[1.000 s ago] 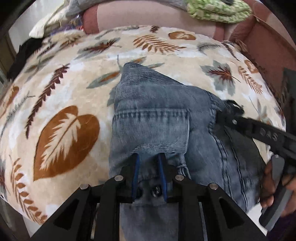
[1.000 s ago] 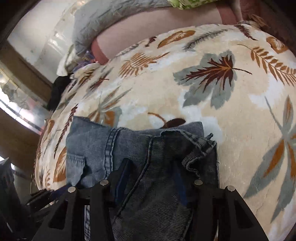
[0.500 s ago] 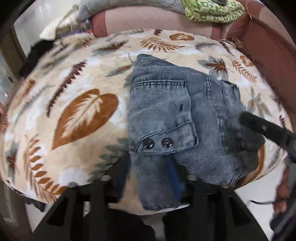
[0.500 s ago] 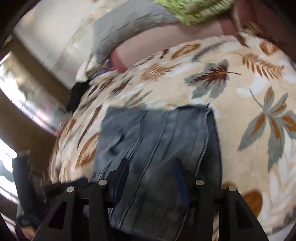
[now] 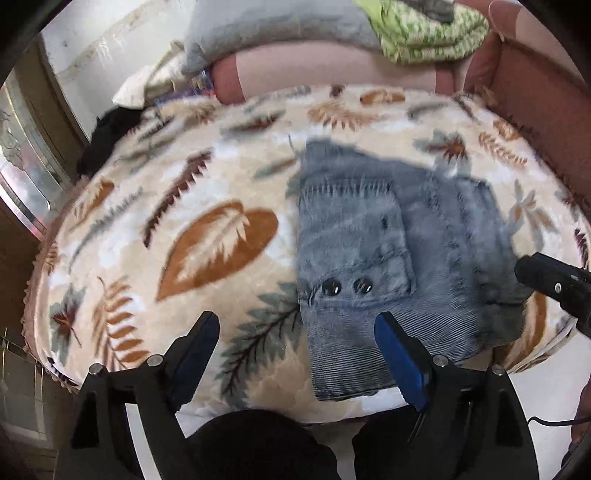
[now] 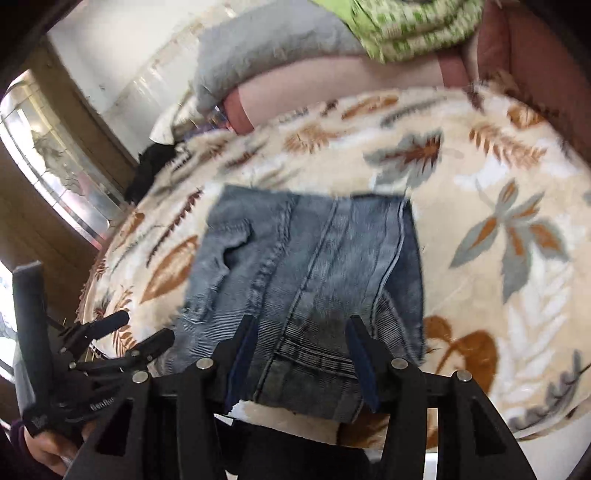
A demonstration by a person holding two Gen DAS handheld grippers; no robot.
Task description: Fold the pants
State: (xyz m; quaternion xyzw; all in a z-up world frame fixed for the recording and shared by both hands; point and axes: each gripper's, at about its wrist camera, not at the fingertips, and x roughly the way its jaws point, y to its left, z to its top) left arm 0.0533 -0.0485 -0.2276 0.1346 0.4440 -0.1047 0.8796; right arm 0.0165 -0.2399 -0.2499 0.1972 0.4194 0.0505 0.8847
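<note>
The blue denim pants [image 5: 391, 258] lie folded into a compact rectangle on a leaf-patterned blanket [image 5: 207, 236], a pocket flap with two dark snaps facing up. They also show in the right wrist view [image 6: 310, 280]. My left gripper [image 5: 295, 347] is open and empty, raised above the near edge of the blanket, with its right finger over the pants' near left corner. My right gripper [image 6: 301, 350] is open and empty above the pants' near edge. Its tip shows in the left wrist view [image 5: 546, 277] at the pants' right side. The left gripper shows in the right wrist view [image 6: 118, 339].
The blanket covers a rounded cushion of a pinkish-red sofa [image 5: 535, 110]. A grey pillow [image 5: 273, 33] and a green knit cloth [image 5: 424, 29] lie on the sofa back. A dark cloth [image 5: 107, 136] sits at the far left. White floor [image 5: 546, 391] shows below the cushion edge.
The left gripper let go of the pants and opened wide. Both grippers pulled back and up from the folded pants, which stay on the blanket.
</note>
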